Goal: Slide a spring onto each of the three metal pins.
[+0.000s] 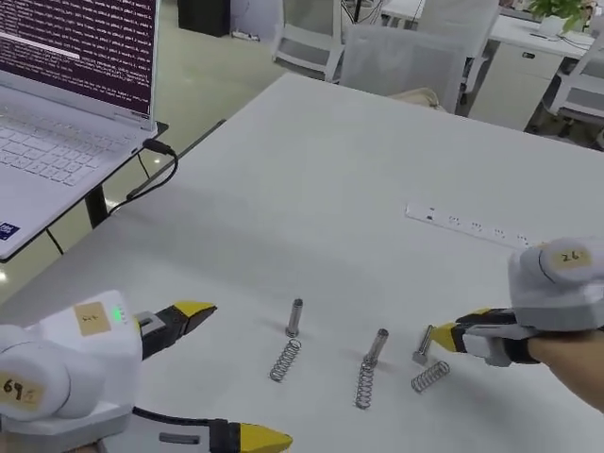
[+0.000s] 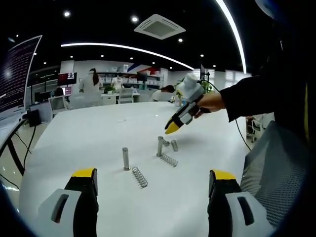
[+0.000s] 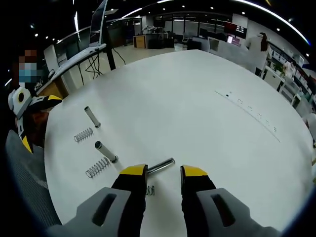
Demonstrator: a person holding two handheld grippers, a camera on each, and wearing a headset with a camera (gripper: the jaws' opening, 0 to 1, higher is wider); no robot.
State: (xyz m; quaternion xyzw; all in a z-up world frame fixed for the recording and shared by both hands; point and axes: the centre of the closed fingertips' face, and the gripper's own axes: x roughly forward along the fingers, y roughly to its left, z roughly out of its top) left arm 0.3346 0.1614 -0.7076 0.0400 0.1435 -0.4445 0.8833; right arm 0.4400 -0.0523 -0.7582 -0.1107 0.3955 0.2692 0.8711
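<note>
White tabletop [image 1: 359, 170], with a laptop [image 1: 66, 104] at its far-left edge and a power strip [image 1: 472, 226] lying flat. All positions below are relative to the middle pin [image 1: 377, 346], which stands upright.

Left gripper [image 1: 229, 375]: well to the left of the middle pin, jaws spread wide, holding nothing.
Right gripper [image 3: 163, 171]: just right of the middle pin, jaws released and parted, one on either side of the right pin [image 3: 165, 164].

Pins: the left pin [image 1: 294, 318] stands upright, left of the middle pin. The right pin, just right of the middle pin, is tipped over. In the right gripper view its long axis runs crosswise, spanning most of the gap from one jaw toward the other rather than pointing along them. The fisheye is poor here, so I cannot tell whether it lies fully flat or leans, nor whether it touches a jaw.

Springs: all three lie loose on the table, none on a pin. The left spring [image 1: 285, 360] lies on the near side of the left pin. The middle spring [image 1: 364, 385] lies just near of the middle pin. The right spring [image 1: 430, 377] lies right of the middle pin, partly under the right gripper's jaws.

Judgement: no spring is threaded yet. The right gripper is the nearer to the right pin. Closing as it stands would press the pin end to end, so a wrist turn looks needed to take it across the shank.
</note>
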